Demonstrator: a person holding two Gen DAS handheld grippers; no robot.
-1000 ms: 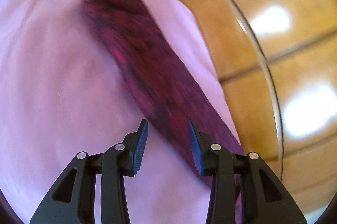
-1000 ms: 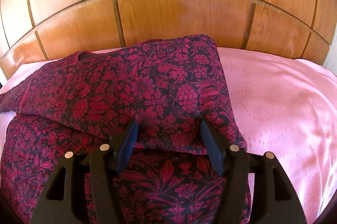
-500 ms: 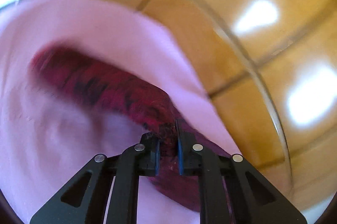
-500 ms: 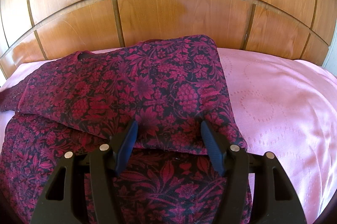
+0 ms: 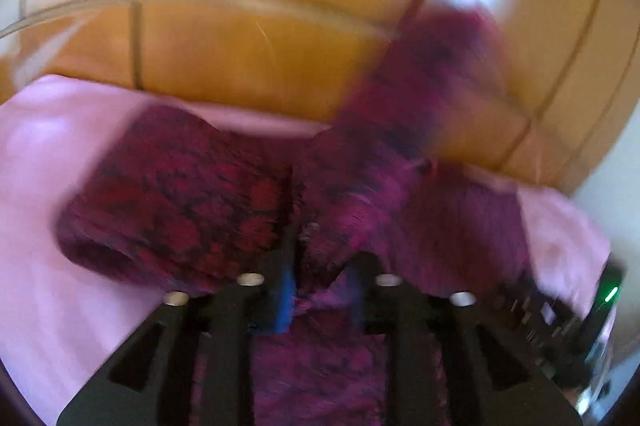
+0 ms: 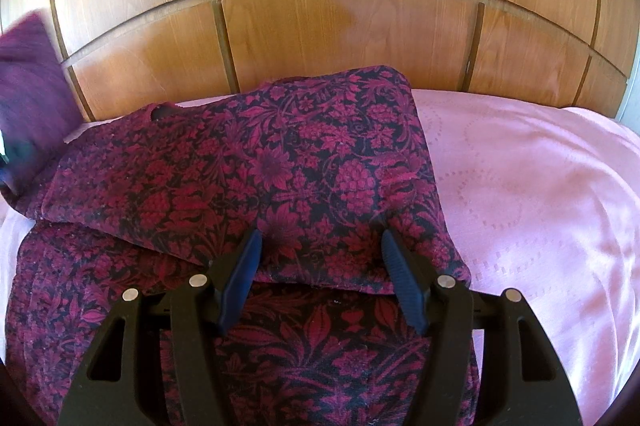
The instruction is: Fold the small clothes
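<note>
Left gripper (image 5: 320, 290), nearest its lens, is clamped on a bunched sleeve (image 5: 188, 210) of the red-and-black floral top (image 6: 256, 178), raised off the pink bedspread (image 6: 540, 194), probably to swing it over the body; view blurred. Right gripper (image 6: 318, 278) has its jaws spread, nothing between them, tips on the already folded-over right side of the top, likely pinning it. Beyond the garment, the wooden headboard (image 6: 344, 18) closes both views.
</note>
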